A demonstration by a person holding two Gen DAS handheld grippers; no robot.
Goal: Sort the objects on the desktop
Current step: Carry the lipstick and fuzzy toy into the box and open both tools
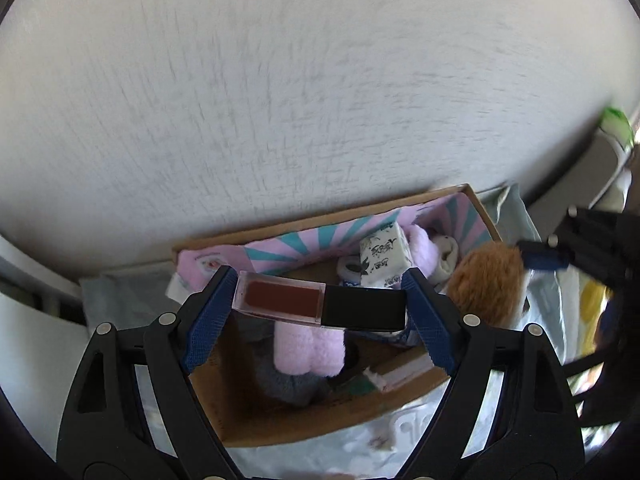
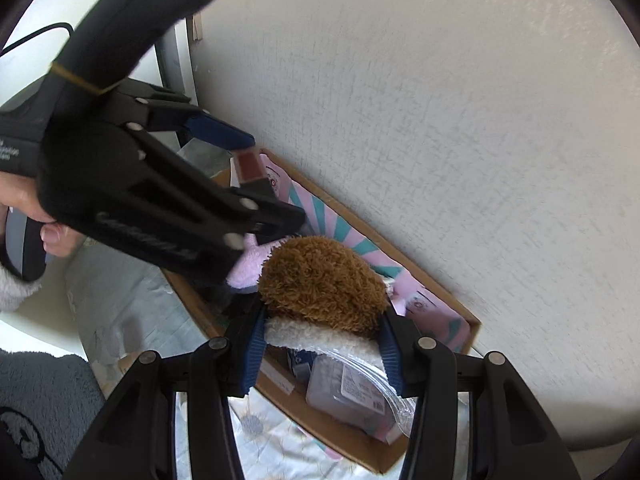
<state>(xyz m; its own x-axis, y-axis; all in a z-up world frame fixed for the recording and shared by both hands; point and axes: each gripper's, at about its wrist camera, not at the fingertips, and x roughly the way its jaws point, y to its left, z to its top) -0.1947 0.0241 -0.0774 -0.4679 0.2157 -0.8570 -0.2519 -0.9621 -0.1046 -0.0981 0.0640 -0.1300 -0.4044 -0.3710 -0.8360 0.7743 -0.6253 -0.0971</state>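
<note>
Your left fingers [image 1: 320,304] pinch a stiff, slick red-and-black rectangular lip-gloss tube [image 1: 324,305] endwise; right fingers [image 2: 322,346] squeeze a light brown-and-cream plush toy [image 2: 320,284] over the cardboard box [image 2: 440,292].

White box [image 1: 382,258] in the carton: you see dark decorative script on its faces, not legible.
Left gripper body [image 2: 10,152]: you see small pale lettering on its side, too blurred to read.
Clear plastic pack [image 2: 356,392]: you see a printed label, text unreadable.
</note>
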